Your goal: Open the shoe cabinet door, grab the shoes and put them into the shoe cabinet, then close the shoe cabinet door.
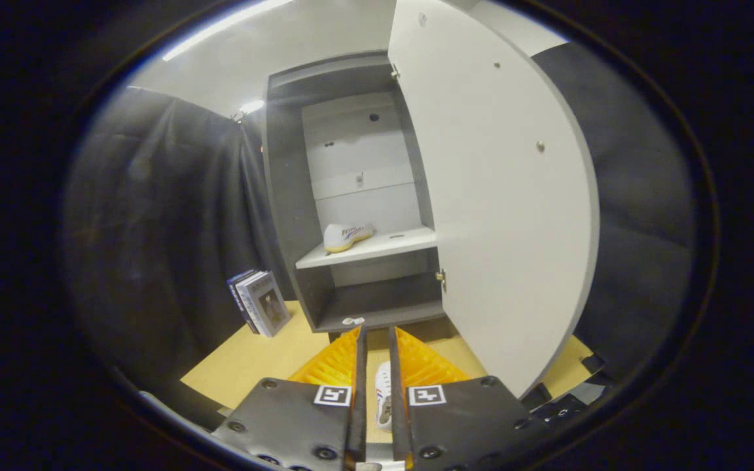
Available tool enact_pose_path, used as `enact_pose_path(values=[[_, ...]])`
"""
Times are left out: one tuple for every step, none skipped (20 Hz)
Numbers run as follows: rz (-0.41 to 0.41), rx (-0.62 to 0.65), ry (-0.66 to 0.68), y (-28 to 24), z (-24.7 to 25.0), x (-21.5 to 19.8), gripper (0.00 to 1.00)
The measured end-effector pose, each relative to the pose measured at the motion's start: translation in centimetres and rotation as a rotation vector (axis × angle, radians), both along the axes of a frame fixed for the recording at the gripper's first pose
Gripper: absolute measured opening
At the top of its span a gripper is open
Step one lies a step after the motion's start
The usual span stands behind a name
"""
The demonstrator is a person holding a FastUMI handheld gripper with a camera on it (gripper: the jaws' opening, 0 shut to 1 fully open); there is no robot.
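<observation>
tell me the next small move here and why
Probably carry the shoe held in the gripper forward to the shelf. The cabinet door already stands open, one shoe sits on that shelf, and there is free space beside it.

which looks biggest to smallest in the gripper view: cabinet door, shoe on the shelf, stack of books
1. cabinet door, by far the largest, though it swings nearest the camera.
2. stack of books.
3. shoe on the shelf, close to the books and farther off, so unsure.
The gripper is shut on a second shoe.
</observation>
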State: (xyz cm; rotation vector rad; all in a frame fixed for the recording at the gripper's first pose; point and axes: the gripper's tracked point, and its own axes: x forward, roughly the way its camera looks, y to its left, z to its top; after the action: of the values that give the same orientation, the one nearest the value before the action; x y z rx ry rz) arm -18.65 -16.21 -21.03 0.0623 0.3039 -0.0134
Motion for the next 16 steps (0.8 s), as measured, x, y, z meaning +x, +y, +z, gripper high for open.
enact_pose_path(values=[[0.001,-0.001,0.018,0.3,-1.5,0.3,0.15],[0.0,-0.001,0.035,0.5,-2.9,0.6,0.16],[-0.003,0.0,0.052,0.7,-4.2,0.9,0.16],[-0.006,0.004,0.068,1.0,-5.6,1.2,0.16],[-0.011,0.008,0.088,1.2,-7.2,1.5,0.16],[-0.017,0.01,0.114,1.3,-8.9,1.9,0.15],[-0.021,0.012,0.146,1.3,-10.7,2.1,0.15],[-0.026,0.015,0.179,1.3,-12.5,2.3,0.16],[-0.029,0.018,0.212,1.2,-14.3,2.4,0.16],[-0.033,0.025,0.243,1.2,-16.1,2.6,0.16],[-0.037,0.031,0.277,1.2,-17.8,2.8,0.16],[-0.041,0.036,0.309,1.1,-19.5,2.8,0.16],[-0.047,0.039,0.336,1.0,-21.0,3.0,0.16],[-0.054,0.039,0.357,0.9,-22.2,3.1,0.16],[-0.061,0.038,0.374,0.7,-23.3,3.2,0.16],[-0.068,0.037,0.39,0.6,-24.2,3.3,0.16]])
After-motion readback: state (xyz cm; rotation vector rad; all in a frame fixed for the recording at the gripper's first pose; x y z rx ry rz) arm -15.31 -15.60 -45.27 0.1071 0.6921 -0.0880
